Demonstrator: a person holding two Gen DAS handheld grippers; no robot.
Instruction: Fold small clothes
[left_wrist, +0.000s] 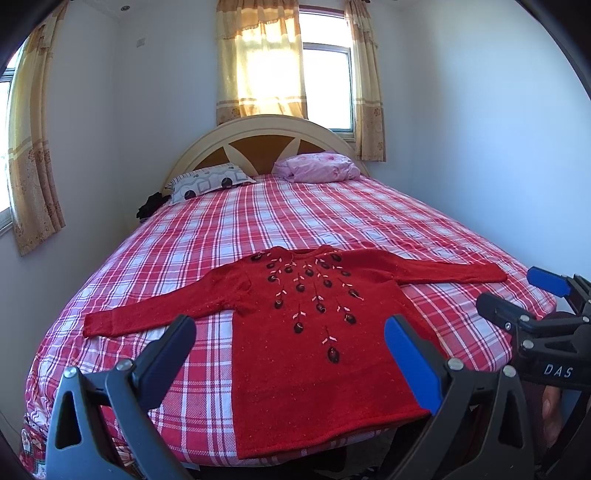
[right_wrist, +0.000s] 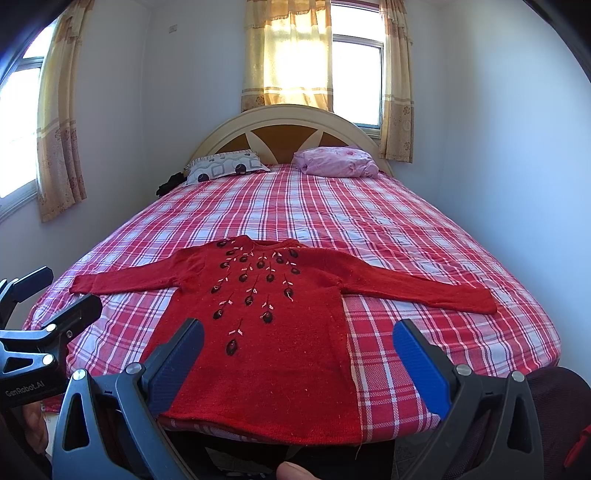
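Red knit sweater (left_wrist: 310, 332) lies flat, front up, at the foot of the bed (left_wrist: 332, 218), hem at the near edge. Left of the sweater, one sleeve spread out; left hand-held gripper (left_wrist: 291, 354) wide, empty. Right hand-held gripper (right_wrist: 299, 358) wide, empty; right sleeve outstretched. No fold made yet; all folding remains

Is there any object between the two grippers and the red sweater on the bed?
Nothing visible. The red sweater lies flat, and the open left gripper and right gripper hover at its hem.
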